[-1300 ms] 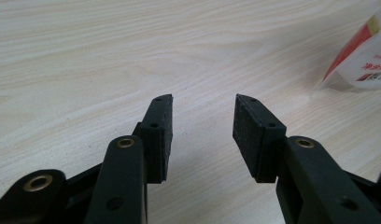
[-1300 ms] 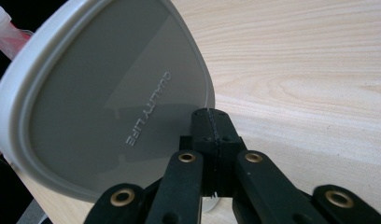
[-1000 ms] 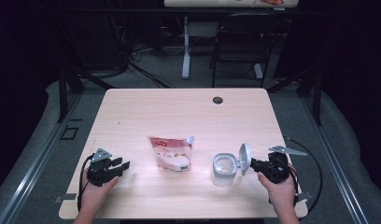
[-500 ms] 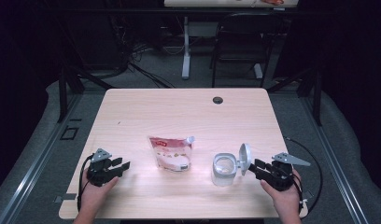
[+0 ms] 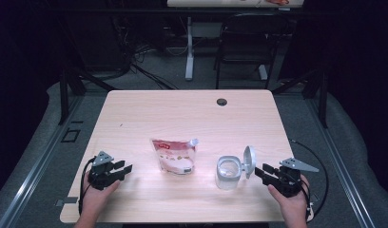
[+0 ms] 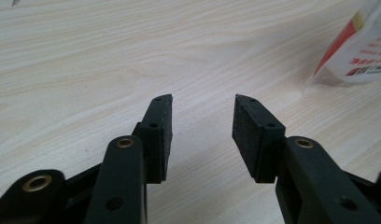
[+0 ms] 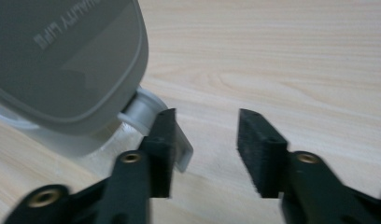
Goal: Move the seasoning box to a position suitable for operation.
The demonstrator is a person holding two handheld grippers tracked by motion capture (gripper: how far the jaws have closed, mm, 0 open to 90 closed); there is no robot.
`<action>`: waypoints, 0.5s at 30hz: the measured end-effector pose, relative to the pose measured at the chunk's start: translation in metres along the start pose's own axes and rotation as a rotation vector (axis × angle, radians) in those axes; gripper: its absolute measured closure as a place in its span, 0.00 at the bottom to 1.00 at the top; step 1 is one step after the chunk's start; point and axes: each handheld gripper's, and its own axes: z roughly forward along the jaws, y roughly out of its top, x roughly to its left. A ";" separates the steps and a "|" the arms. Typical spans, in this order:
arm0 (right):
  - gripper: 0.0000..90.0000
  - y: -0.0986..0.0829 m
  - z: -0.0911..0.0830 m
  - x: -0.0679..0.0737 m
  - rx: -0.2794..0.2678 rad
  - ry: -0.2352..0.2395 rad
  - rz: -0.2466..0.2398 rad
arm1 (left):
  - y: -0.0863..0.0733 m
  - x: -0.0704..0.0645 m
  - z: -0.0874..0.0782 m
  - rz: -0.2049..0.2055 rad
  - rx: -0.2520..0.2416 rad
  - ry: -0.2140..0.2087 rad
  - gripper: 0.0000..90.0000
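Observation:
A clear plastic container [image 5: 228, 172] stands near the table's front right with its grey lid [image 5: 249, 158] flipped up on its hinge. The same lid [image 7: 67, 56] looms close in the right gripper view. My right gripper [image 5: 259, 173] is open just right of the lid, nothing between its jaws [image 7: 205, 137]. A white and red spouted pouch [image 5: 175, 155] lies flat at the front middle; its corner [image 6: 361, 46] appears in the left gripper view. My left gripper [image 5: 125, 168] rests open at the front left, apart from the pouch, with bare table between its jaws [image 6: 201, 126].
The light wooden table [image 5: 192, 118] has a dark cable hole [image 5: 222, 101] near its far edge. Behind the table stand a chair [image 5: 244, 47] and a desk leg [image 5: 189, 52] on dark floor. Cables trail from both grippers off the table's front corners.
My right gripper has slid slightly lower and toward the table's front right, its grey plate tilting. The left gripper, pouch and container have stayed put.

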 end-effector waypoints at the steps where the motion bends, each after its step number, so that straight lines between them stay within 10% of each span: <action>1: 0.72 0.000 -0.001 0.000 0.005 -0.004 -0.003 | 0.000 0.000 0.000 -0.007 -0.005 0.001 0.65; 15: 0.73 -0.001 0.002 0.011 0.047 0.039 -0.103 | 0.000 0.002 -0.003 -0.024 -0.018 0.005 0.65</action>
